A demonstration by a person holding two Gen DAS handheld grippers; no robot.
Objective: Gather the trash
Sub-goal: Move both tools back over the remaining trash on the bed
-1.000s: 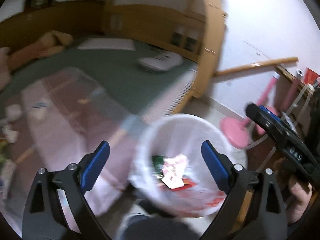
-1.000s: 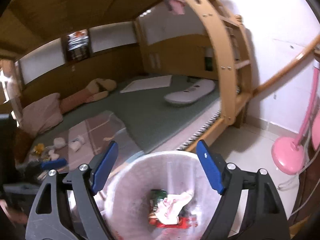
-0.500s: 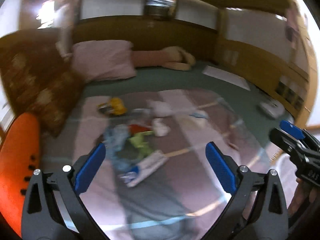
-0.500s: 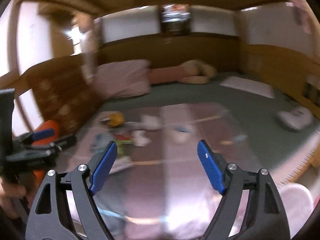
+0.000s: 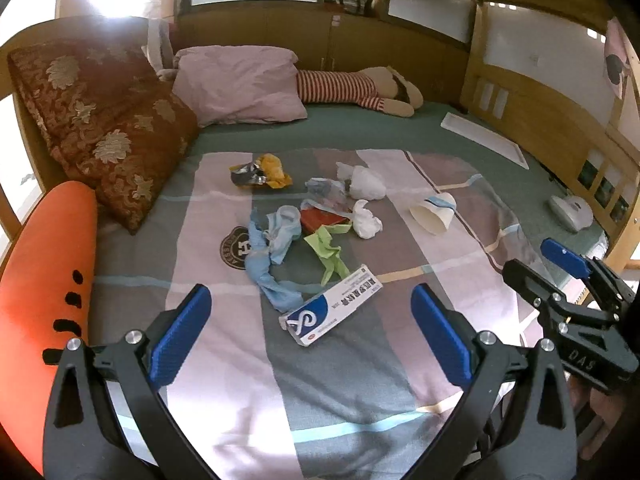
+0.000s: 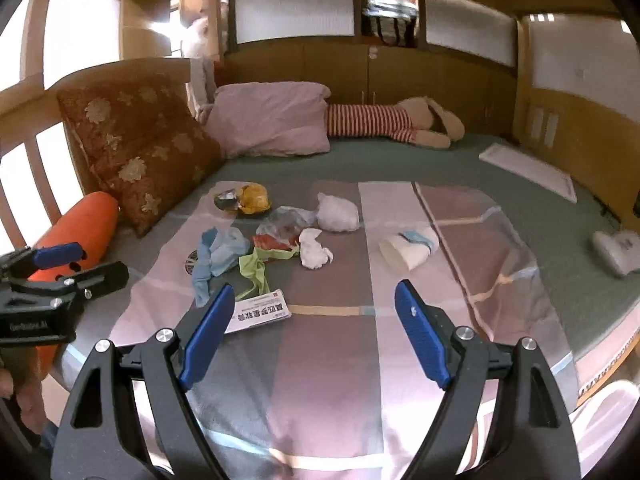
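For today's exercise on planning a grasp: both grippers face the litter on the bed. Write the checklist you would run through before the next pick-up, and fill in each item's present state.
1. Left gripper open and empty: ok.
2. Right gripper open and empty: ok.
3. Nearest piece found: ok; the white and blue cardboard medicine box lies flat on the striped blanket, ahead of the left gripper.
4. Box free of other litter: cannot tell; the crumpled green wrapper and the blue cloth lie close to its far end.
5. White paper cup clear to grasp: ok; it lies on its side, apart from the pile.
6. Trash bin in sight: not ok; neither view clearly shows it.
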